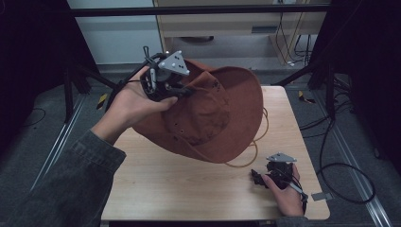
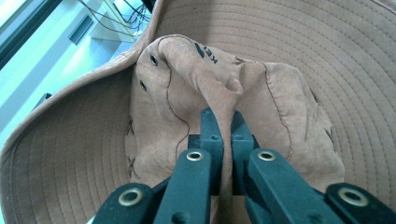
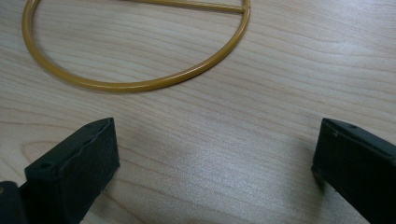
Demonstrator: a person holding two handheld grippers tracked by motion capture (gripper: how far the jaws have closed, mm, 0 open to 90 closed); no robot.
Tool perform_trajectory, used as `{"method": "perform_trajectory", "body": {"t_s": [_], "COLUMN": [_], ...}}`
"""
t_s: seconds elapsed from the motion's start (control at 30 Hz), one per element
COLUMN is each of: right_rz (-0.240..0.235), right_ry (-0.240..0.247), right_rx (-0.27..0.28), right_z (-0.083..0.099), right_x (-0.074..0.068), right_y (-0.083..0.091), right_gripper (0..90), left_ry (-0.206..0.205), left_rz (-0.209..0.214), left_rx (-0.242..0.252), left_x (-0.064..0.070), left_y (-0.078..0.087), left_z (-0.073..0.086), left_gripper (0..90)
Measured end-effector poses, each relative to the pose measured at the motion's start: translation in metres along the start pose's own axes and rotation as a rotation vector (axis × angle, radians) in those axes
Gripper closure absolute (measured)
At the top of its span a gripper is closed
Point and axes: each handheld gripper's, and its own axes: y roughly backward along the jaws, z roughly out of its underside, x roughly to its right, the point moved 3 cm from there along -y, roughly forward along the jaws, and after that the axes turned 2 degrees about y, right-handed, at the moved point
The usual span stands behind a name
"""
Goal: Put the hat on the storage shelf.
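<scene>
A rust-brown wide-brimmed hat [image 1: 217,118] is held tilted above the wooden table [image 1: 189,189], its crown toward me. My left gripper [image 1: 182,91] is shut on a pinched fold of the crown; in the left gripper view the hat [image 2: 280,56] spreads behind the closed jaws, the gripper [image 2: 224,122] clamping a ridge of fabric. A tan chin cord [image 1: 250,156] hangs from the hat and loops onto the table. My right gripper [image 1: 256,177] rests low near the table's front right, open, with bare wood between its jaws. In the right gripper view the cord [image 3: 140,84] curves ahead of the gripper [image 3: 215,140].
Black frame legs [image 1: 326,85] stand at both far corners of the table. Cables [image 1: 340,165] trail over the grey floor on the right. A small grey tag [image 1: 323,196] lies off the table's front right corner. A cabinet [image 1: 227,23] stands behind.
</scene>
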Motion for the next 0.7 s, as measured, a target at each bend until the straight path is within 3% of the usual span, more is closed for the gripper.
{"method": "perform_trajectory", "body": {"t_s": [0.23,0.7], "right_rz": [-0.001,-0.001], "right_ry": [0.001,0.002], "right_rx": [0.0,0.0], "right_z": [0.0,0.0], "right_x": [0.0,0.0], "right_y": [0.0,0.0], "right_gripper": [0.4,0.4], "left_ry": [-0.019,-0.05], "left_rz": [0.017,0.041], "left_rx": [-0.014,-0.007], "left_x": [0.004,0.009], "left_y": [-0.018,-0.035], "left_z": [-0.01,-0.036], "left_gripper": [88.5,88.5]}}
